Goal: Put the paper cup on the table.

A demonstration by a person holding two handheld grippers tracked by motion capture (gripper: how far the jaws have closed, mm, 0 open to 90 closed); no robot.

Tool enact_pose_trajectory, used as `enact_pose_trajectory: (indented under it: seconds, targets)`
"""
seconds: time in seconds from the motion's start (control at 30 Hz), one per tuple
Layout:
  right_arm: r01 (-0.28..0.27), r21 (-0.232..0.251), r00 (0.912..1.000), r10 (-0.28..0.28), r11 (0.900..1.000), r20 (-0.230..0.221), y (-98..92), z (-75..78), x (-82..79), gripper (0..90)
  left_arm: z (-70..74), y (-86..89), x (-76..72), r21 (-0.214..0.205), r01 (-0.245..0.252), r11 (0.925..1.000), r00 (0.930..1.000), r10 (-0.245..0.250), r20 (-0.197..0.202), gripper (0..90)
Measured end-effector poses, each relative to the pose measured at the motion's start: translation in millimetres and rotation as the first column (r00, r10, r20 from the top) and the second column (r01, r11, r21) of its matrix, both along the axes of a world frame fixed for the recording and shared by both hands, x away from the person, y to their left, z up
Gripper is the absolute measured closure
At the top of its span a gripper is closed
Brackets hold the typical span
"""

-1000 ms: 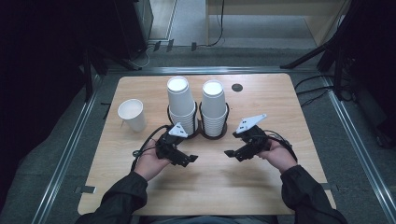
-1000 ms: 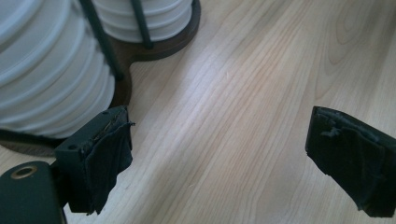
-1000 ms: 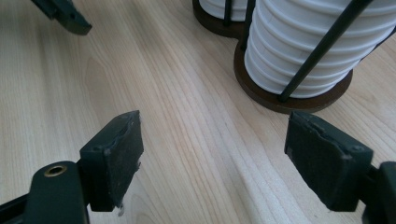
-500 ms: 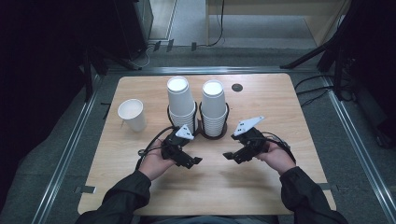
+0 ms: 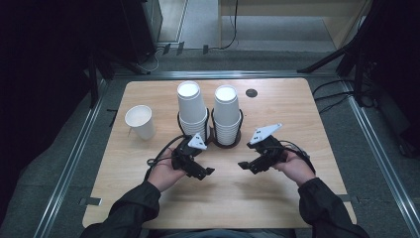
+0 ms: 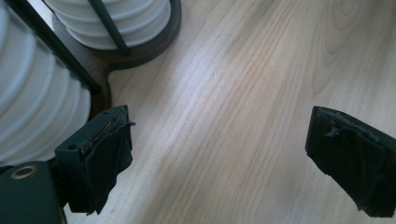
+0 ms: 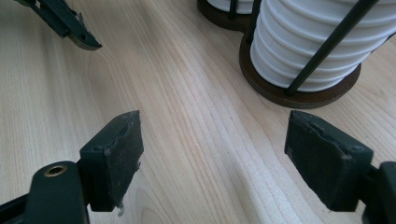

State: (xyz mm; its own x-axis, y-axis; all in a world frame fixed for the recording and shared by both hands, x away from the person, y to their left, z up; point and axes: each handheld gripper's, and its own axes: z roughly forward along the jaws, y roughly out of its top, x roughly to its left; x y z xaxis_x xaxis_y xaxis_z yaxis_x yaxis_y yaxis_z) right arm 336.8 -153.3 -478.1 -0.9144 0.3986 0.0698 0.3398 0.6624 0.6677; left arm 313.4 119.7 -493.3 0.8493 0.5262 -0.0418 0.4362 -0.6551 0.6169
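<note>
Both tongs hover spread and empty over the worktop (image 5: 148,208). The left tongs (image 5: 207,172) sit just beside the left cup stack (image 5: 192,110), which stands upright in its holder, behind them; the right tongs (image 5: 244,165) lie farther off.

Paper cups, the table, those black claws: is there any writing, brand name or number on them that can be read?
None: no readable text anywhere.
Two cup stacks: plain white.
Single cup: plain white.
Holder: bare dark base, no label.
Table: wood grain alone.
Left claw, right claw: black, open, unmarked.
</note>
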Motion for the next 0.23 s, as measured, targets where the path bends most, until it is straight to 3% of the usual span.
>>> enact_pose_trajectory:
  seconds: [0.23]
  targets:
    - [-0.003,0.000,1.0000,0.003,1.0000,0.006,0.3,0.0,0.0,19.5,-1.3,2.7,1.5,0.003,0.003,1.0000,0.9999,-0.003,-0.012,7.4]
